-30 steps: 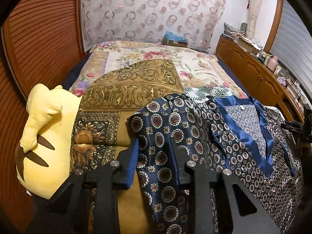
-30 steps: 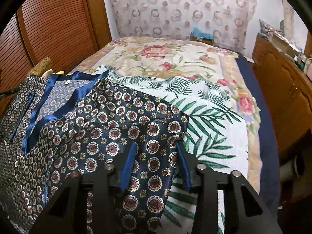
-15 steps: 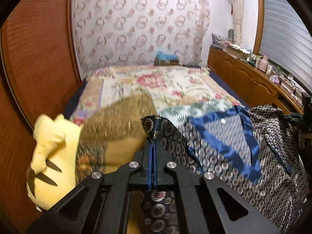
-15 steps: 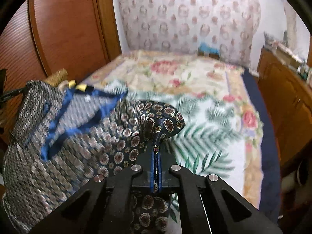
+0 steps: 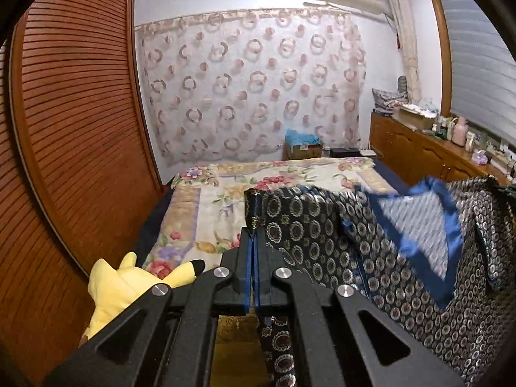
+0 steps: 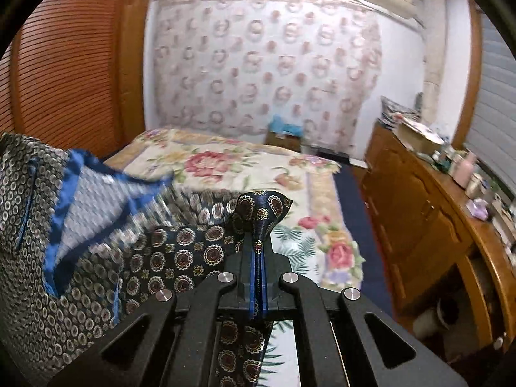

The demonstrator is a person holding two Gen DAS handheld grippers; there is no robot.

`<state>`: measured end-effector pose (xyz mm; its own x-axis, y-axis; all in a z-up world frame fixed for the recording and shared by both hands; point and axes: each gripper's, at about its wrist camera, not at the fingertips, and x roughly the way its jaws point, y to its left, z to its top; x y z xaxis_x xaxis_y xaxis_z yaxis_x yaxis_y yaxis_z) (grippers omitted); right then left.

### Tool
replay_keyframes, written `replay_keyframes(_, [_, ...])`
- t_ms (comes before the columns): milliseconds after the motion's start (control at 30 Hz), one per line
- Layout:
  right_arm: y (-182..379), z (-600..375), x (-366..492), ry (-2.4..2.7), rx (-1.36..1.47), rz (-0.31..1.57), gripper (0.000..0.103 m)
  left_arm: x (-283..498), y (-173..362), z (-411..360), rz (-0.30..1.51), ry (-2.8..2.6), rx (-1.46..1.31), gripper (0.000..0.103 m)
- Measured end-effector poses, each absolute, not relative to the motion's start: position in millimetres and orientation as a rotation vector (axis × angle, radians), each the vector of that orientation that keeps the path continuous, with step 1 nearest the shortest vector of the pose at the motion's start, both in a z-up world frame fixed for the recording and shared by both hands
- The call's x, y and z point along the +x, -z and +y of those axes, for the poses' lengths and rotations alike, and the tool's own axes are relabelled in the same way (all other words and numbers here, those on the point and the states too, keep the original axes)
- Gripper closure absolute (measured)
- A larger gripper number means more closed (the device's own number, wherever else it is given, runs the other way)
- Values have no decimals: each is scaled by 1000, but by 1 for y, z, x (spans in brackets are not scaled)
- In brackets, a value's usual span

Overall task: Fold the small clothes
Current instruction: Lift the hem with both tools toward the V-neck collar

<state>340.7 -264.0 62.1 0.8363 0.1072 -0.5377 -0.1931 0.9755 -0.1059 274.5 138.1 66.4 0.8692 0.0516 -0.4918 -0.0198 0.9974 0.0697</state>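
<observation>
A bedroom: a bed under a floral quilt, a slatted wooden wardrobe door on the left, a sheer curtain with ring motifs on the far wall, and a wooden dresser along the right. A second ago both tongs stood wide over a dark patterned shirt lying flat on the bed; now the left tongs and right tongs are each pinched tight on a corner of the shirt, which has been lifted clear and hangs stretched between them, blurred with motion. This suggests the pick-up is done and the garment is being shaken out or repositioned before the first fold. The fabric looks thin, glossy and slippery, navy with round medallions, edged with a bright blue satin collar. A soft yellow plush toy lies at the bed's near left.
</observation>
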Motion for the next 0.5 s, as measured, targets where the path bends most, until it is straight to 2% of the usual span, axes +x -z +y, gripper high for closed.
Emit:
replay_keyframes(267, [-48,-258,287,-265,-162,536,101,230,-40,132,524,18,83,102])
replay_keyframes(500, [-32,-318,213,-330,-106,525,101,167,-19,135,531,41,73,102])
